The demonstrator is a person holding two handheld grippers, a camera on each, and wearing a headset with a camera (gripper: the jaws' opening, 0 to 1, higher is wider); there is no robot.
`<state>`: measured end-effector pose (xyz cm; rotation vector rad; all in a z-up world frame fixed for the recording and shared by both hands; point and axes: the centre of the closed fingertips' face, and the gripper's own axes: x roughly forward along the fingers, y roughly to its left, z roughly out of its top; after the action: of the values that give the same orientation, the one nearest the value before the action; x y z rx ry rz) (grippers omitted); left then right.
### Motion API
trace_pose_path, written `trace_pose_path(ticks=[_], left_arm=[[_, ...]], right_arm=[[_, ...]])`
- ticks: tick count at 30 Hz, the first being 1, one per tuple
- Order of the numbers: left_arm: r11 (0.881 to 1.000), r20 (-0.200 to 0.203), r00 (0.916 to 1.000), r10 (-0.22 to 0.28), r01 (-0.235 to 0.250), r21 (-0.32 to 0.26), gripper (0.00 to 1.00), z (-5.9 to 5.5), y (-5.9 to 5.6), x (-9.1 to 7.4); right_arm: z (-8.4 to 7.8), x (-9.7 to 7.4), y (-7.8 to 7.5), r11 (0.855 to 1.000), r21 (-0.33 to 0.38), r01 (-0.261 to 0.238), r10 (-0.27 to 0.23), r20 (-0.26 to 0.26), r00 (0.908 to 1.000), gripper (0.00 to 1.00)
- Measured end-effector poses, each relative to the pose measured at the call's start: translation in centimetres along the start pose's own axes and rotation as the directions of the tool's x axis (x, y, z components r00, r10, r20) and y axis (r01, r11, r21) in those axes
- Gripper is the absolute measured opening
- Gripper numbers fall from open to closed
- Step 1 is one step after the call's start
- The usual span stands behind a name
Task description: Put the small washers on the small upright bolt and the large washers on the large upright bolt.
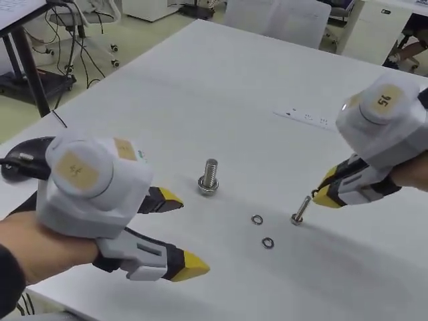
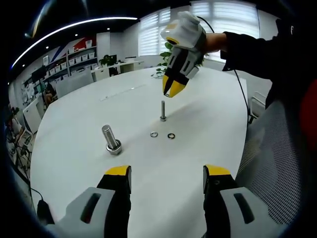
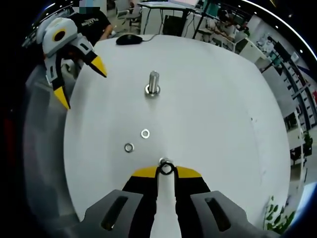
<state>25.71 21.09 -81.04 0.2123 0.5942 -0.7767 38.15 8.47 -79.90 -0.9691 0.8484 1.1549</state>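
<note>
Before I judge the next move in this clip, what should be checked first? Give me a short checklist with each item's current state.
1. Right gripper has a firm hold on the small washer: ok, its jaws are shut on it.
2. Small bolt stands upright: ok.
3. Held washer is centred over the bolt tip: cannot tell. The gripper is just above the bolt.
4. Left gripper is out of the way: ok, it is open, empty and set back.
5. Two loose washers lie flat on the table, apart from both bolts: ok.
6. Large bolt stands upright: ok.
</note>
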Motion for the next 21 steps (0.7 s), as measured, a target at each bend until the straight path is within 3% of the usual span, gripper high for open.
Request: trace_pose_path(ticks=[10, 21], left_arm=[[1.000, 0.008, 1.0000, -0.001, 0.001, -0.003, 0.58, 0.10, -0.03, -0.08], [1.000, 0.045, 0.9989, -0.010, 0.010, -0.010, 0.59, 0.78, -0.22, -0.22]], right_arm=[[0.14, 0.24, -0.49, 1.000, -0.010, -0.004, 0.004, -0.009, 1.0000, 0.13], [-0.03, 0.53, -0.58, 1.000, -0.009, -0.013, 0.013, -0.011, 0.9998, 0.13]])
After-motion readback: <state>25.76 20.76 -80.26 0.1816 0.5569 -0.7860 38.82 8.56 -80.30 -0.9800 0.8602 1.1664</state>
